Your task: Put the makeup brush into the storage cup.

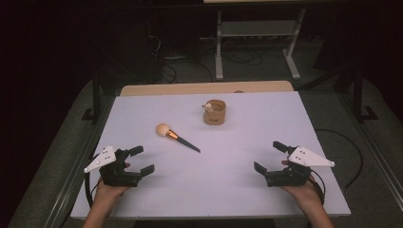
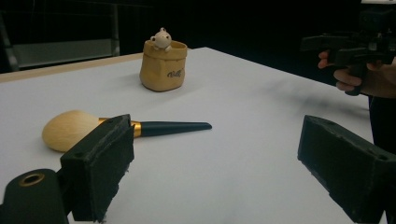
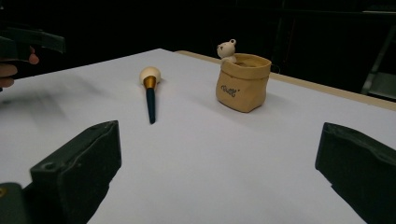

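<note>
Both hand-held grippers sit at the near edge of the worktop, the left hand-held gripper and the right hand-held gripper well apart, each with its jaws spread wide and nothing between them, touching no object. That looks like a ready stance before a reach. Farther in lies a makeup brush, flat, its pale head towards the left and its dark handle pointing right and nearer. Beyond it stands a small tan pot with a bear figure on its rim, upright and apart from the brush, likely where the brush belongs.
</note>
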`<action>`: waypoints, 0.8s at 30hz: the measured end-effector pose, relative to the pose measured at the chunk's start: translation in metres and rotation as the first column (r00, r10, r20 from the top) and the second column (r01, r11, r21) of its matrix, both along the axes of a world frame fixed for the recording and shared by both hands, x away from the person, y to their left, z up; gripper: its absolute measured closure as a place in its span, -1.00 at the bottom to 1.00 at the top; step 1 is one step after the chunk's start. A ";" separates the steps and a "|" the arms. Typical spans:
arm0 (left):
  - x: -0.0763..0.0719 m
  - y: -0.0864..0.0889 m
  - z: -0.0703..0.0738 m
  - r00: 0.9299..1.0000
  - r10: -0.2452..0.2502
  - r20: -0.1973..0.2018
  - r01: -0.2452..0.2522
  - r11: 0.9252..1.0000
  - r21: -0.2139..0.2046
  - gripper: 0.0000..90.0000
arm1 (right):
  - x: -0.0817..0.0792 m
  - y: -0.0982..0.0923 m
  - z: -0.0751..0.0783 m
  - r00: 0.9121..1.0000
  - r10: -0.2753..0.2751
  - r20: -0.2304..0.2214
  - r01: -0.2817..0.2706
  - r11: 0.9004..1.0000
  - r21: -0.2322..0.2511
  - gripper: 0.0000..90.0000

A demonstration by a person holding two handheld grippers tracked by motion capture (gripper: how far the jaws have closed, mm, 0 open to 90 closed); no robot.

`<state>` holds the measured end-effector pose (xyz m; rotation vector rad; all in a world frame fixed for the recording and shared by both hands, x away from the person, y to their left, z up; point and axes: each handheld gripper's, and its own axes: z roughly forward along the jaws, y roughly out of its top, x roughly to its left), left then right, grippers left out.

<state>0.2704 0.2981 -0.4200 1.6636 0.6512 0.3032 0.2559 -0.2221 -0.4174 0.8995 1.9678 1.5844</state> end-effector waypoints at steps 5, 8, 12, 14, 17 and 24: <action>0.000 0.001 0.000 1.000 0.000 0.005 0.000 1.000 0.001 -0.77 | 0.001 0.000 0.000 1.000 0.000 0.002 0.000 1.000 0.001 -1.00; 0.000 0.001 0.001 1.000 0.000 0.009 0.000 1.000 -0.002 -0.77 | 0.002 0.002 0.000 1.000 -0.002 -0.004 0.002 1.000 -0.003 -1.00; 0.000 0.001 0.001 1.000 0.001 0.010 -0.001 1.000 0.002 -0.77 | 0.004 0.003 0.002 1.000 -0.004 -0.002 0.004 1.000 -0.003 -1.00; -0.001 0.002 0.001 1.000 0.001 0.012 -0.001 1.000 0.003 -0.77 | 0.006 0.004 0.003 1.000 -0.007 -0.008 0.007 1.000 -0.002 -1.00; -0.002 0.002 0.001 1.000 0.006 0.014 -0.006 1.000 0.009 -0.77 | 0.010 0.008 0.005 1.000 -0.004 -0.005 0.004 1.000 -0.011 -1.00; -0.002 0.002 0.002 1.000 0.007 0.019 -0.007 1.000 0.010 -0.77 | 0.016 0.013 0.009 1.000 0.004 -0.011 -0.004 1.000 -0.008 -1.00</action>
